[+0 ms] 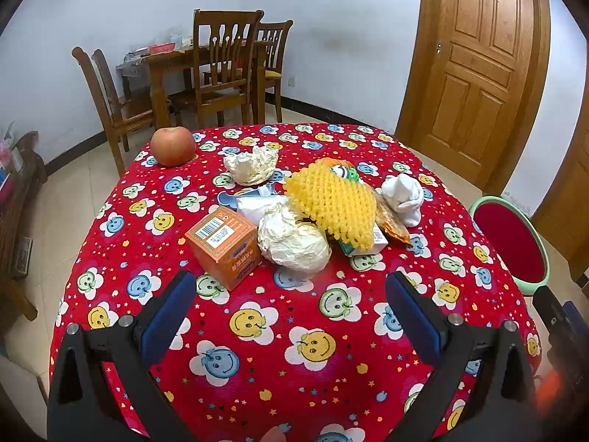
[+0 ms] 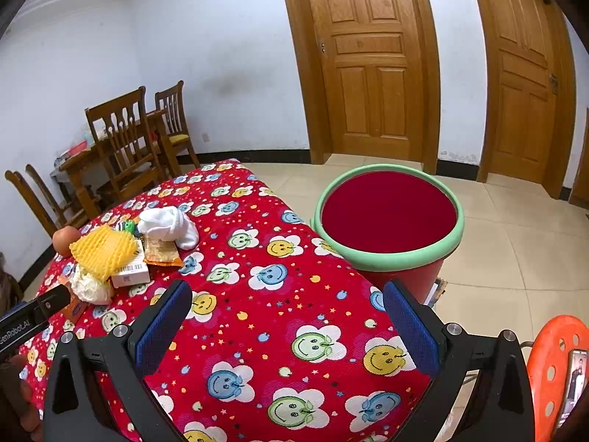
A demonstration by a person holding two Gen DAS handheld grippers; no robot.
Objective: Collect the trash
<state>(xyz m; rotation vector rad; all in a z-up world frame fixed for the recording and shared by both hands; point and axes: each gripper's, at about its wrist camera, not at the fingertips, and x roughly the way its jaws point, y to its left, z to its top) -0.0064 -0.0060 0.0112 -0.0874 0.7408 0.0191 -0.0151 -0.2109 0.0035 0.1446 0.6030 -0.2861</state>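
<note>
crumpled cream paper ball [image 1: 294, 245], heaped trash

Pale walls [image 1: 349, 37] and a beige tiled floor [image 2: 515, 243] are seen. Two wooden doors [image 2: 368, 59] are shut; wooden chairs [image 1: 221, 62] are set around a dining table [image 1: 169, 59].

Readable only: "GenRobot.AI" in white, partly cut off by the frame edge, on the black body of the left tool [image 2: 55, 300]. Barcode labels on the orange box [image 1: 224, 245] and white carton [image 2: 129, 274], digits too small to read.
</note>
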